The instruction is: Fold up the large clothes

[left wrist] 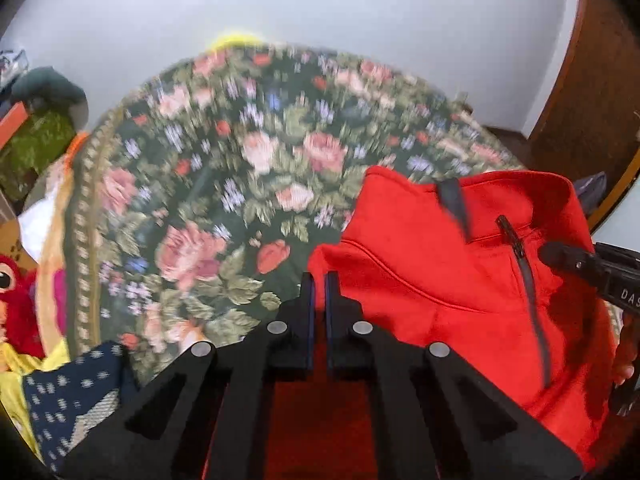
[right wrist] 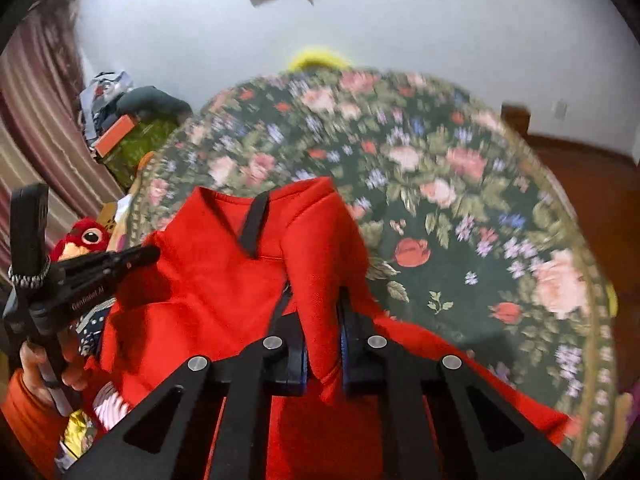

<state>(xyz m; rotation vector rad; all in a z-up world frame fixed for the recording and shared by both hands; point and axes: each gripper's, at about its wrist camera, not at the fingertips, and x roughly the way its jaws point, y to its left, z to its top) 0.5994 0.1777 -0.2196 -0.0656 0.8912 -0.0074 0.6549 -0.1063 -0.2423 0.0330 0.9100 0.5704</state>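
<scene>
Both tongs have the red fleece pullover (right wrist: 224, 280) up off the bed (right wrist: 460, 208), hanging by its upper part with the collar standing tall, so I'd say this is the lift-and-spread step before any fold gets made. The right tongs (right wrist: 323, 344) are pinched on a thick fold of red cloth that bulges up between the jaws. The left tongs (left wrist: 319, 308) stand nearly closed with a slim gap; red shows below them, but whether cloth is truly nipped there I cannot tell from that view. Next, I reckon, the garment wants lowering flat onto the floral bedspread (left wrist: 224, 168), front smoothed. The left view shows the short zip (left wrist: 520, 264) and a dark patterned cloth (left wrist: 72, 392) nearby; the right view instead shows the striped curtain (right wrist: 36, 128) and the red plush toy (right wrist: 82, 238) more fully.
</scene>
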